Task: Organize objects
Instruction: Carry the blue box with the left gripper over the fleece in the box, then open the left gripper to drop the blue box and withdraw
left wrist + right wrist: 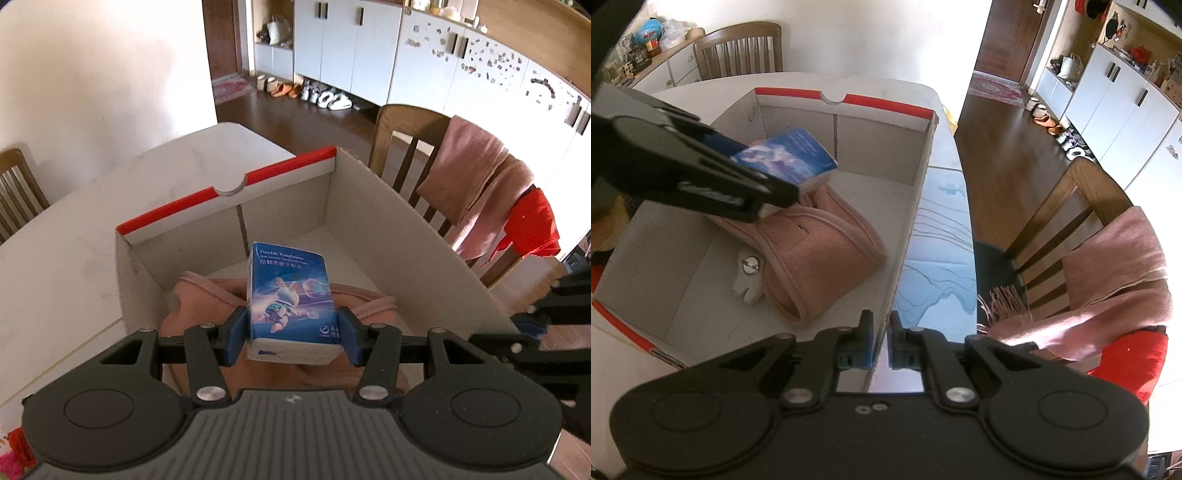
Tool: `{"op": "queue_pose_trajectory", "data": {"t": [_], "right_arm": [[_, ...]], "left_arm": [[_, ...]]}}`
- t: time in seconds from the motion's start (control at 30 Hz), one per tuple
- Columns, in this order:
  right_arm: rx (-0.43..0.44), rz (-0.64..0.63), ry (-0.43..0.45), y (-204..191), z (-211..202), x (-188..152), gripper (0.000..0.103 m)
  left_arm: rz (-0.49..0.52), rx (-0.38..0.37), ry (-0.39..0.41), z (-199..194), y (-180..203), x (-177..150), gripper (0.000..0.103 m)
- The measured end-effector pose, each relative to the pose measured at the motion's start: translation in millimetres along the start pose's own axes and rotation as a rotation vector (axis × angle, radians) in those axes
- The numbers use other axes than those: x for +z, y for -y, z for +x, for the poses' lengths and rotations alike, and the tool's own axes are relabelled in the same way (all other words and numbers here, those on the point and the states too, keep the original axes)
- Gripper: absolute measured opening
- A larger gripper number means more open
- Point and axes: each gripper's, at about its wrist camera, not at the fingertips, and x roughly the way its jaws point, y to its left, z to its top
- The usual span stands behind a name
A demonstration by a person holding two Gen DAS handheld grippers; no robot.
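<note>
Tissue pack (pixel 291 295) sits pinched in the left gripper (pixel 293 332), hovering over the pink cloth (pixel 820 254) inside the cardboard box (pixel 916 206). Right gripper (pixel 881 343) pinches the box's wall. Next up, probably lowering and letting go.

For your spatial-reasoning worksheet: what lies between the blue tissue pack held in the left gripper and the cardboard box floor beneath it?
A folded pink fleece cloth lies beneath the blue tissue pack, on the box floor; the right wrist view shows it best.
</note>
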Motion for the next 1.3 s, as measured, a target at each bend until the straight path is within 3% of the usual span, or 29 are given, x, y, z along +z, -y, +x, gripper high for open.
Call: {"op": "queue_pose_trajectory", "data": {"t": [0.7, 0.83, 1.3], "right_arm": [[0.003, -0.005, -0.005, 1, 0, -1, 0.006], [0.001, -0.003, -0.006, 1, 0, -1, 0.006], [-0.004, 0.009, -0.009, 1, 1, -2, 0.006]], "left_arm": [[-0.021, -0.011, -0.148, 41, 1, 1, 0.053], [-0.011, 0.003, -0.133, 35, 1, -2, 0.065], [-0.068, -0.023, -0.006, -28, -7, -12, 0.065]]}}
